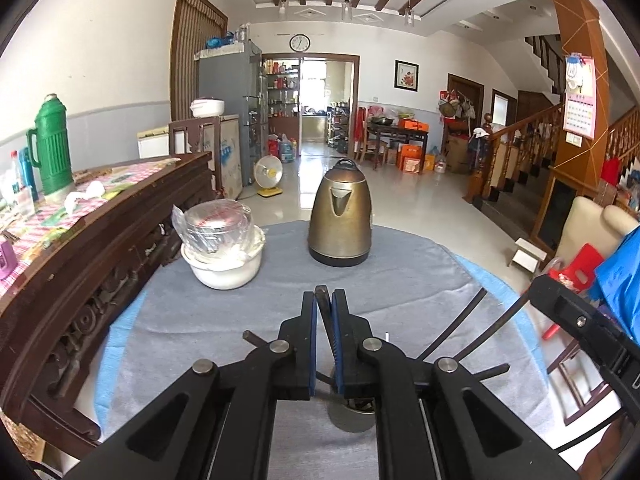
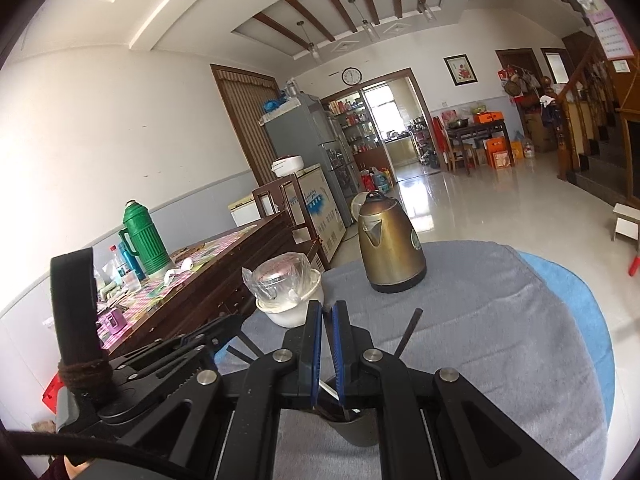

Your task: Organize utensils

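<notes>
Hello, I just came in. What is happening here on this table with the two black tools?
A person is sorting utensils with two hand-held grippers. The left gripper is shut on a dark stick-like utensil, and the right gripper is shut on a thin utensil too. Both hover over a grey cup that already holds several dark sticks. Farther back on the grey cloth stand a brass kettle and a white bowl, untouched.
</notes>
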{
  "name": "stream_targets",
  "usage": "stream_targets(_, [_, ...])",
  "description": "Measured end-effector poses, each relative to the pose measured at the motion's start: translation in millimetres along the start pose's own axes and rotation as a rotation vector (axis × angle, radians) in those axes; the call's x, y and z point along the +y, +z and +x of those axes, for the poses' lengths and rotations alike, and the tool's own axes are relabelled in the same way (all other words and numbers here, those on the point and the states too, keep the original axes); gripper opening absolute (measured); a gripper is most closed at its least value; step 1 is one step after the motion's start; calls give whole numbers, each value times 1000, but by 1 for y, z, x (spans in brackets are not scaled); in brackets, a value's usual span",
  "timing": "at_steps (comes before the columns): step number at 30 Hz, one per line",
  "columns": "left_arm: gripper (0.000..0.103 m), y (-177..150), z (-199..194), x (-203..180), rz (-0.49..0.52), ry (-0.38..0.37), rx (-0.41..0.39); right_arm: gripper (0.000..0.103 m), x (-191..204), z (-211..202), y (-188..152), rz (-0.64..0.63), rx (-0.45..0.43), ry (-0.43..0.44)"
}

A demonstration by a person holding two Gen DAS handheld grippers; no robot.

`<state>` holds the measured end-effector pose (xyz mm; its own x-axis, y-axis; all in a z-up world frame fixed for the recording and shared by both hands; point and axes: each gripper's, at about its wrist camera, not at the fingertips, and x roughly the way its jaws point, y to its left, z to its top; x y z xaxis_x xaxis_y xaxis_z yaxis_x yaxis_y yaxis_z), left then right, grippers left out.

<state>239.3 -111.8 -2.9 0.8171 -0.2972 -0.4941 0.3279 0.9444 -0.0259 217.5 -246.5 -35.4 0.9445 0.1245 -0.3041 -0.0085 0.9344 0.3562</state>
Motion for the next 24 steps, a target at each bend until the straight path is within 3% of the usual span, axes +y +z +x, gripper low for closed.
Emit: stream_targets(24, [10, -16, -15, -15, 98, 99, -31, 6, -10, -4, -16, 57, 14, 10])
